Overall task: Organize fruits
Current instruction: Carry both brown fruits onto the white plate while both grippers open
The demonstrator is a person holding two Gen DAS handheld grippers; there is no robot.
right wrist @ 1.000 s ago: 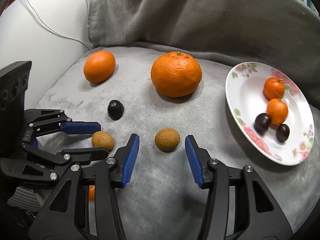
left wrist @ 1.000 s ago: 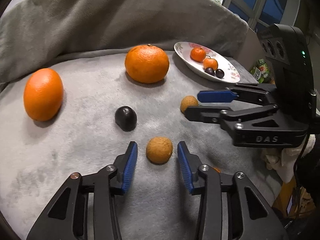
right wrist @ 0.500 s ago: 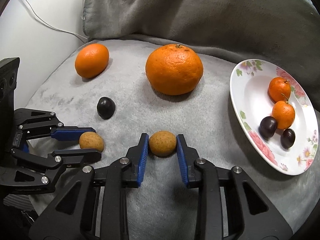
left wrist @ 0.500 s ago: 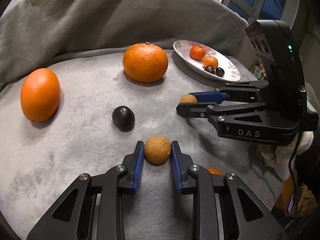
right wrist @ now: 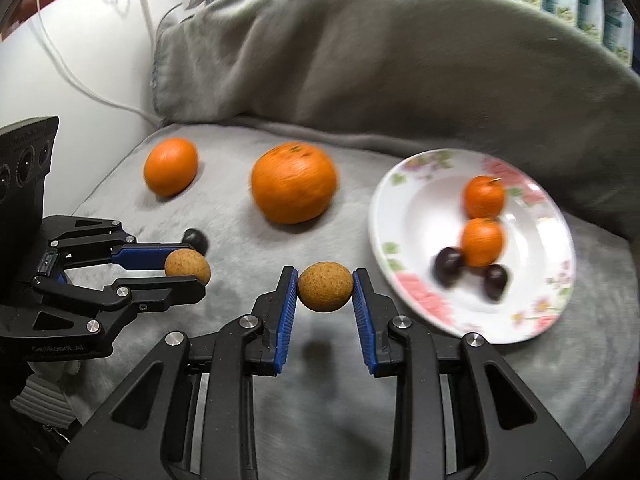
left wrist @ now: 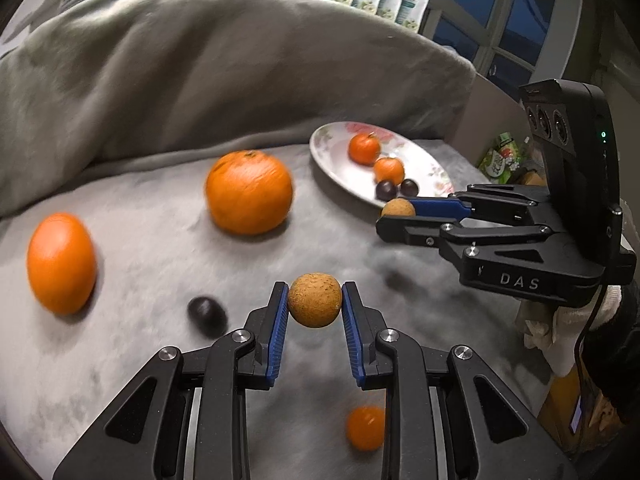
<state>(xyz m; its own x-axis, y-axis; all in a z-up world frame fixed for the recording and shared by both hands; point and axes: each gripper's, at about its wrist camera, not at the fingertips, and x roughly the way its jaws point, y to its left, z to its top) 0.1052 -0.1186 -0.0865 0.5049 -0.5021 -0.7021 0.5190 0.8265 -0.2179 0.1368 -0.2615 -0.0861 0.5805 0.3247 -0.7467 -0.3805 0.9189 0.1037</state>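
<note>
Left wrist view: grey cushion carries the fruit. A floral plate sits at the far right with two small mandarins and two dark plums. The round big orange sits mid-cushion; the oval orange lies left, long axis upright in view. The left gripper is clamped on a brown longan, lifted above the cushion. The right gripper pinches a second longan beside the plate.

The right gripper clamps a brown fruit just left of the floral plate; the left gripper grips another farther left.
</note>
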